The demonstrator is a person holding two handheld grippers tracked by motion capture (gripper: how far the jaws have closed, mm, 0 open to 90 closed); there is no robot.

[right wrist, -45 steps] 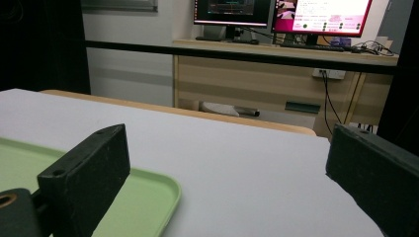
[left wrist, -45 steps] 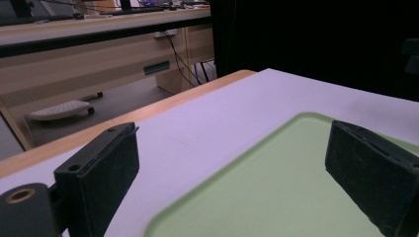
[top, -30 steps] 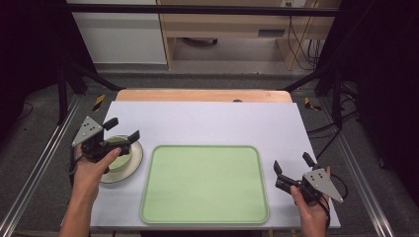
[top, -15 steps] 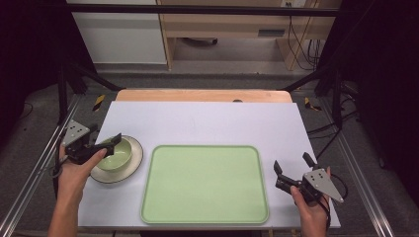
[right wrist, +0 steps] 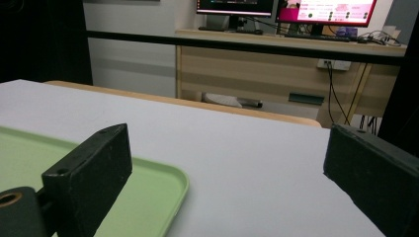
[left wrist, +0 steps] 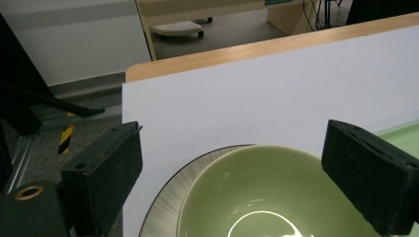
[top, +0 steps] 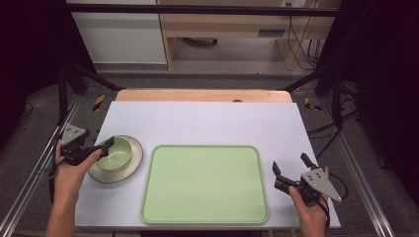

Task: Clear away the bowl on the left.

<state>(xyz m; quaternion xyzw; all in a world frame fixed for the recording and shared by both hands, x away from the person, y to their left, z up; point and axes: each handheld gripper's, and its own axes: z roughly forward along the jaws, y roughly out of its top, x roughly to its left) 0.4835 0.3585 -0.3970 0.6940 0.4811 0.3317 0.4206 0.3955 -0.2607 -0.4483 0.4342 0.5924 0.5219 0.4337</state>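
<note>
A pale green bowl (top: 117, 152) sits on a round striped-rim plate (top: 134, 159) at the left of the white table. My left gripper (top: 104, 148) is open at the bowl's left rim. In the left gripper view the bowl (left wrist: 267, 197) and the plate (left wrist: 165, 205) lie low between the wide-apart jaws of the left gripper (left wrist: 233, 136), and nothing is gripped. A green tray (top: 205, 183) lies in the middle near the front edge. My right gripper (top: 289, 164) is open just right of the tray, and its own view shows the right gripper (right wrist: 227, 133) holding nothing beside the tray's corner (right wrist: 148, 197).
The white table top (top: 207, 123) extends to a wooden strip (top: 202, 95) at the back. Metal rails (top: 29, 173) and dark stand legs flank the table. A desk with monitors (right wrist: 286, 10) stands behind it.
My left gripper has drawn back to the left, from over the bowl to its left rim. The right gripper, bowl, plate and tray have stayed put.
</note>
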